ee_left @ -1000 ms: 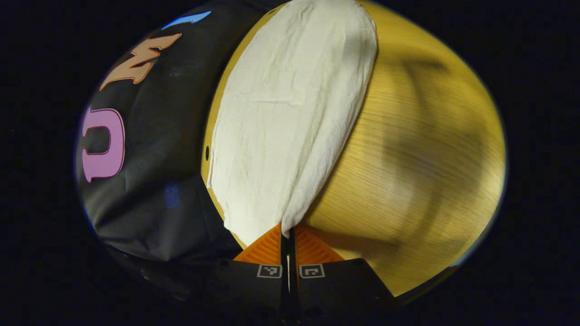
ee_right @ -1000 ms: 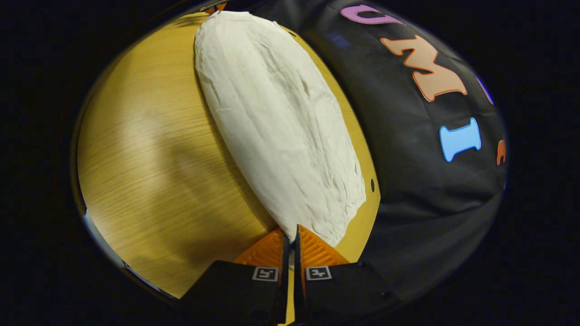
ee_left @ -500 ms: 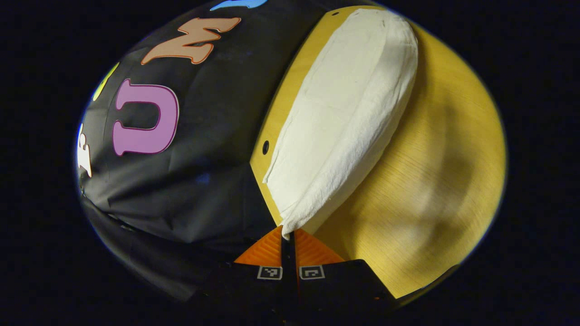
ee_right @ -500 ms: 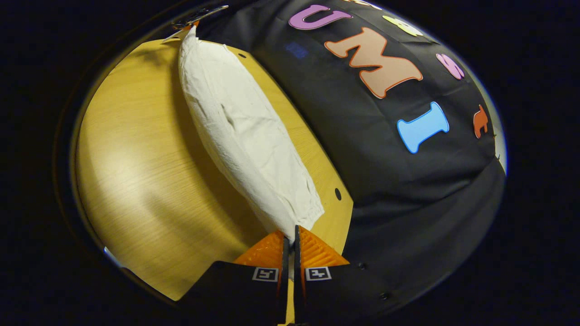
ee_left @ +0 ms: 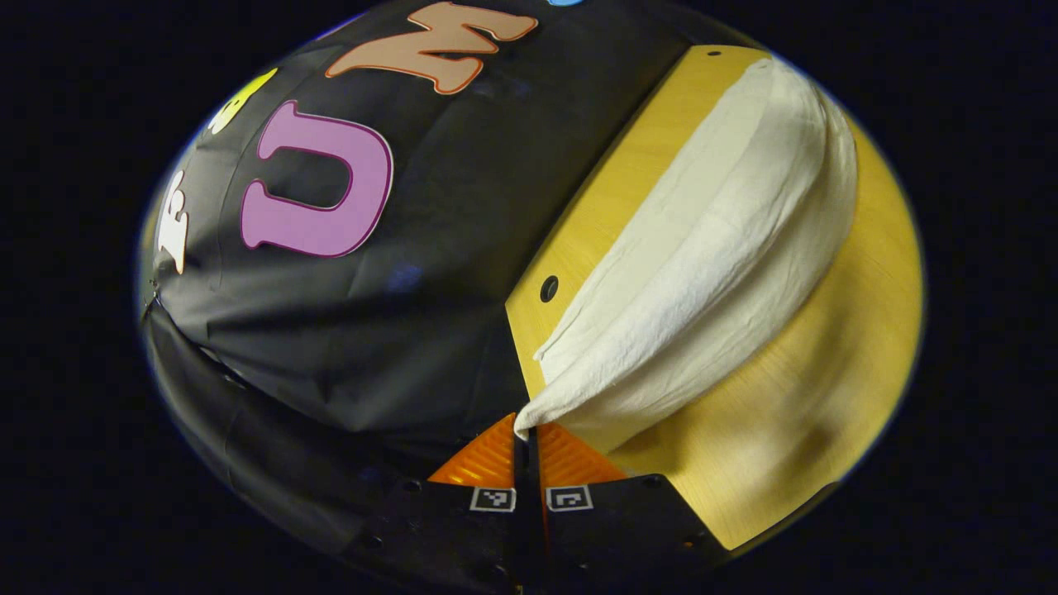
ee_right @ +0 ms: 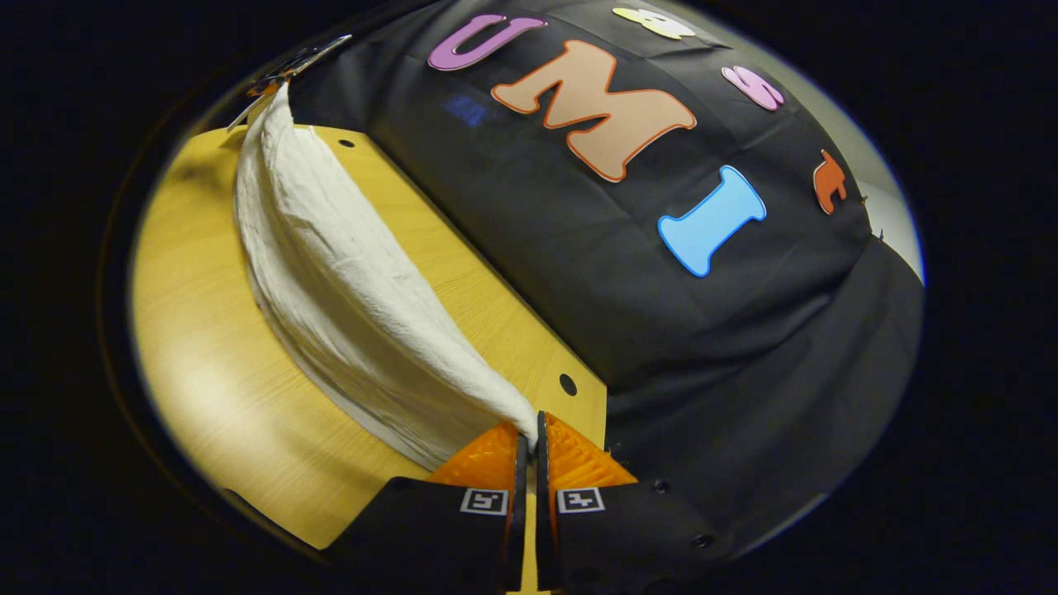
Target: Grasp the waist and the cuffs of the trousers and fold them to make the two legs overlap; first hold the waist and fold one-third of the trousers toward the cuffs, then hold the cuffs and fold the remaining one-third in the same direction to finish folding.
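Note:
White trousers (ee_left: 711, 273) stretch lengthwise over the wooden table (ee_left: 826, 397), one long edge lifted off the wood and curling over. My left gripper (ee_left: 526, 431) is shut on one end of that raised edge. In the right gripper view the same trousers (ee_right: 331, 281) run away from me, and my right gripper (ee_right: 529, 438) is shut on the opposite end of the raised edge. The other gripper (ee_right: 281, 70) appears far off at the top left of the right gripper view, holding the cloth's far end. I cannot tell which end is the waist and which the cuffs.
The black booth wall (ee_left: 372, 289) hangs close behind the table's far edge. A small round hole (ee_left: 549, 288) sits near the table corner beside the trousers, and a similar hole (ee_right: 567, 384) lies near my right gripper. Bare wood (ee_right: 190, 364) spreads on the near side of the trousers.
Both grippers have risen and swung toward the booth wall, lifting the held edge of the trousers. The cloth, flat a second ago, now stands up in a fold along its length.

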### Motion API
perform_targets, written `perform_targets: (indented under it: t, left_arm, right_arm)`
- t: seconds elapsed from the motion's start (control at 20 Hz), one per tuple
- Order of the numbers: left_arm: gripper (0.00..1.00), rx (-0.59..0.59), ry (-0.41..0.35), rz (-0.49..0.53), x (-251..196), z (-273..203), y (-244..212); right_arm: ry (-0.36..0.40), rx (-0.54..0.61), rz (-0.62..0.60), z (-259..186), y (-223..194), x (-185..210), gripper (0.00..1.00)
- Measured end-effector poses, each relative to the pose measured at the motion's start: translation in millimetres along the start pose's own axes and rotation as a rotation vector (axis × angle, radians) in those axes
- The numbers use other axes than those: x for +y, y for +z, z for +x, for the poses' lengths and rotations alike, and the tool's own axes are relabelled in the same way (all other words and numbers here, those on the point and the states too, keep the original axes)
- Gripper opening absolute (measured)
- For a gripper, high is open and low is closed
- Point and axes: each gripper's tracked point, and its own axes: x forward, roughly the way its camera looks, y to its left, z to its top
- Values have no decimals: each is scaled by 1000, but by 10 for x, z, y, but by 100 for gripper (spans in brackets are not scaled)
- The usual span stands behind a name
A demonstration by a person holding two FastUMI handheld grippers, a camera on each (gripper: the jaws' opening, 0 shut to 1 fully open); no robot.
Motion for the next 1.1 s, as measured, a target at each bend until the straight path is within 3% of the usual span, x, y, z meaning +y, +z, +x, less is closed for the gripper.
perform_targets:
  t: [0.4,0.75,0.95,1.05,1.1]
  left_arm:
    - [0,-74,-14,-96,205,804,461]
    - [0,-76,-56,-175,-198,1464,572]
    - [0,-38,-69,-234,-401,1708,548]
    - [0,-54,-115,-305,-507,1673,587]
    - [1,-68,-135,-354,-558,1648,606]
  right_arm:
    - [-110,55,60,597,282,-81,7]
    - [-133,120,118,1262,227,216,5]
    - [-120,149,177,1534,196,418,10]
    - [-91,157,297,1490,261,487,20]
    - [-92,142,348,1411,302,512,47]
